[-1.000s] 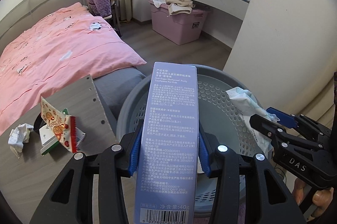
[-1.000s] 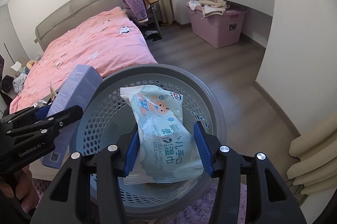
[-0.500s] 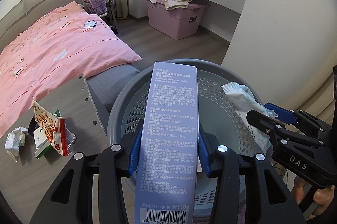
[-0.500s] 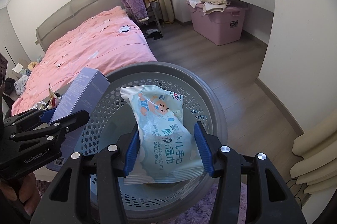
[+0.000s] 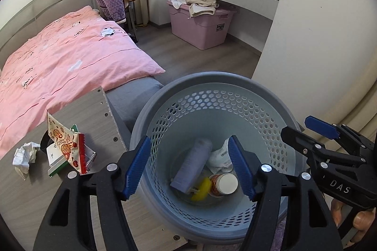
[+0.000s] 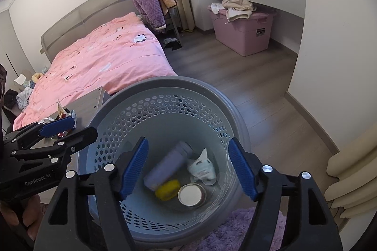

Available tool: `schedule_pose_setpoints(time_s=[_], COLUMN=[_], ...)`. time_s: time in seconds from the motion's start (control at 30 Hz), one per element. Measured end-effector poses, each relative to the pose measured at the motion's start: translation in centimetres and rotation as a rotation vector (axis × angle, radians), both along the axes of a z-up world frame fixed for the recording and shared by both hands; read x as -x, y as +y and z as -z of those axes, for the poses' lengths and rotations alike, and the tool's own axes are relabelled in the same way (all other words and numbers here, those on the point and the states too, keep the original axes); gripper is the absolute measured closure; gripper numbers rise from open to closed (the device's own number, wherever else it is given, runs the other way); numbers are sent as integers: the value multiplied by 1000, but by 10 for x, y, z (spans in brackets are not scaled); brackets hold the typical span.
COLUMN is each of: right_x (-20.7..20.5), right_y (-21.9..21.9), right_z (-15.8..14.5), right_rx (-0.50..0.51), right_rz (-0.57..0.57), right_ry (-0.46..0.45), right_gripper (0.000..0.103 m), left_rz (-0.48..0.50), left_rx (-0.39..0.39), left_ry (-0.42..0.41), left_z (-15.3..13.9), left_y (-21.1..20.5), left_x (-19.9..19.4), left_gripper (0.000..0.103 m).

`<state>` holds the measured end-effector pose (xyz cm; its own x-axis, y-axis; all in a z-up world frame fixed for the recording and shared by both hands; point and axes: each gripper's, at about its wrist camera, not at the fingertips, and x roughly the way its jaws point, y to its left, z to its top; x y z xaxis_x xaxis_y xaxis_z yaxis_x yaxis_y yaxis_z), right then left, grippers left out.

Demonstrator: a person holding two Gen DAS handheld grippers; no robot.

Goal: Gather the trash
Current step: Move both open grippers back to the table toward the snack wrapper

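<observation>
Trash is split between two places now: part lies at the bottom of the grey perforated bin [image 5: 213, 109], part waits on the counter [image 5: 94, 114] beside it. Below my left gripper [image 5: 188, 168] and my right gripper [image 6: 188, 167] I see the purple box [image 5: 192, 166], the wipes pack [image 6: 201, 167], a yellow scrap [image 6: 167, 189] and a round lid [image 6: 191, 194]. Both pairs of fingers are spreading apart with nothing between the blue pads; what I see past them lies far below, in the bin.

I judge the risk to be in the next pickup. The snack wrapper [image 5: 64, 146] leans on a small white-and-green box [image 5: 56, 160], so a pinch could take both or knock one off the counter edge. The crumpled paper [image 5: 24, 155] is light and could slip out of a loose pinch.

Only my left camera shows the crumpled paper and the counter litter clearly; my right one catches just a sliver behind the other gripper, but shows the purple rug [image 6: 235, 229] under the bin.
</observation>
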<state>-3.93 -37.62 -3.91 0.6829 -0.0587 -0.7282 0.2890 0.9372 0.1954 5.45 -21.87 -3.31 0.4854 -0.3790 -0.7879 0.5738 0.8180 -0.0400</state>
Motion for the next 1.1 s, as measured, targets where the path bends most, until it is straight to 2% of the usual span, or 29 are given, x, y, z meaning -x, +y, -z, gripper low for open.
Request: schedule_pose_setpoints(time_s=[0.7,1.1], right_x=[-5,-17], right_y=[6,27], right_z=[-1,-7], right_rx=[-19,-29], right_rz=[-24,-94], right_ry=[6,0], right_gripper=[34,32], left_rz=[-38,-153], left_rx=[20,48], left_ry=[-3,-33], left_z=[-5,-14], left_y=[11,54], left_x=[-1,-11], left_gripper=[34,34])
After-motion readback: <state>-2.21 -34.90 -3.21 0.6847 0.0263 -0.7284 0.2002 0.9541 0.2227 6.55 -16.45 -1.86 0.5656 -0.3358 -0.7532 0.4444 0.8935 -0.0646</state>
